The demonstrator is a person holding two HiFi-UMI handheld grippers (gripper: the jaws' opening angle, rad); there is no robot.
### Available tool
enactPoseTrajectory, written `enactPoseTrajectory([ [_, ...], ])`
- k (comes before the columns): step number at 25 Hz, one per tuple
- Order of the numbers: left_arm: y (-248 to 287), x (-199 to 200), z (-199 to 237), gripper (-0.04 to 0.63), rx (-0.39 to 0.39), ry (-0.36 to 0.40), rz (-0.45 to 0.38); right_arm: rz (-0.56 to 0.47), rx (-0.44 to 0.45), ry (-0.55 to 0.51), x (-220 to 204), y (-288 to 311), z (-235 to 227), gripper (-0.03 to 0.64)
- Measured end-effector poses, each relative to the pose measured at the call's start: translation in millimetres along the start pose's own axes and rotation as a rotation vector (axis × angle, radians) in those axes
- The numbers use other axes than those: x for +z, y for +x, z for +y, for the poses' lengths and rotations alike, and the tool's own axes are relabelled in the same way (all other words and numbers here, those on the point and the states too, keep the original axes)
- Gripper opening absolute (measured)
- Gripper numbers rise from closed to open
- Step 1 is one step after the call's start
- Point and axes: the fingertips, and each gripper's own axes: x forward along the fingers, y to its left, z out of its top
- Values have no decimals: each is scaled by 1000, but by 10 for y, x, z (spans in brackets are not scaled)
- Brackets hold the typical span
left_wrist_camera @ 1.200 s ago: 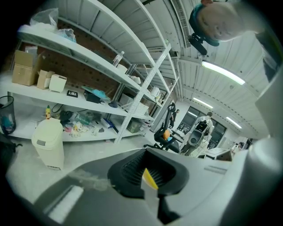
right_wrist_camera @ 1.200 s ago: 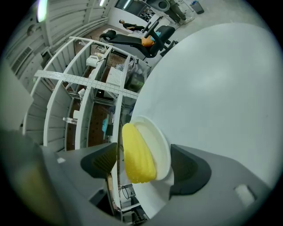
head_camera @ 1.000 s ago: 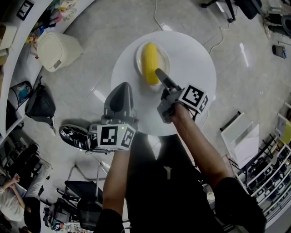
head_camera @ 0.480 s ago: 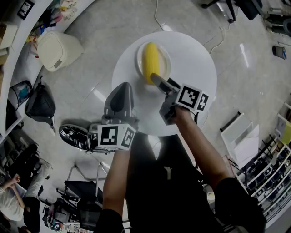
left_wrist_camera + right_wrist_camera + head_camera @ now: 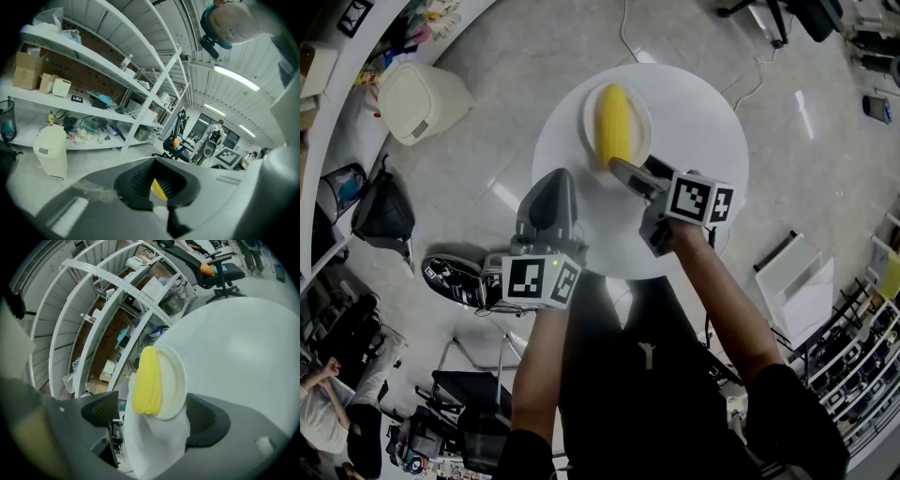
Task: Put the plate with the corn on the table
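A yellow corn cob [image 5: 612,124] lies on a small white plate [image 5: 639,117], which rests on the round white table [image 5: 698,108] at its far left part. My right gripper [image 5: 630,171] sits just short of the plate's near rim. Its jaws have just been opening and stand wide apart. In the right gripper view the plate [image 5: 174,380] and corn [image 5: 147,380] lie ahead of the dark fingers [image 5: 204,418], touched by neither. My left gripper [image 5: 549,202] hovers over the table's near left edge, shut and empty. Through a gap in its pads a sliver of corn [image 5: 161,188] shows.
A white bin [image 5: 419,101] and a black bag [image 5: 382,211] stand on the floor at the left, by curved shelving [image 5: 93,56]. A cable [image 5: 623,28] runs behind the table. An office chair [image 5: 213,266] stands beyond it. The person's shoe [image 5: 455,279] is below the left gripper.
The right gripper has let go of the plate's near rim, rolled about its own axis, opened its jaws and drawn back slightly. The plate stays on the table. The left gripper has not moved.
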Motion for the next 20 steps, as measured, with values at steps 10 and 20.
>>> enactPoseTrajectory([
  [10, -6, -33, -42, 5, -3, 1, 3, 102, -6, -130, -77, -37, -39, 451],
  [20, -35, -68, -74, 5, 0, 1, -7, 209, -4, -307, -235, -34, -22, 449],
])
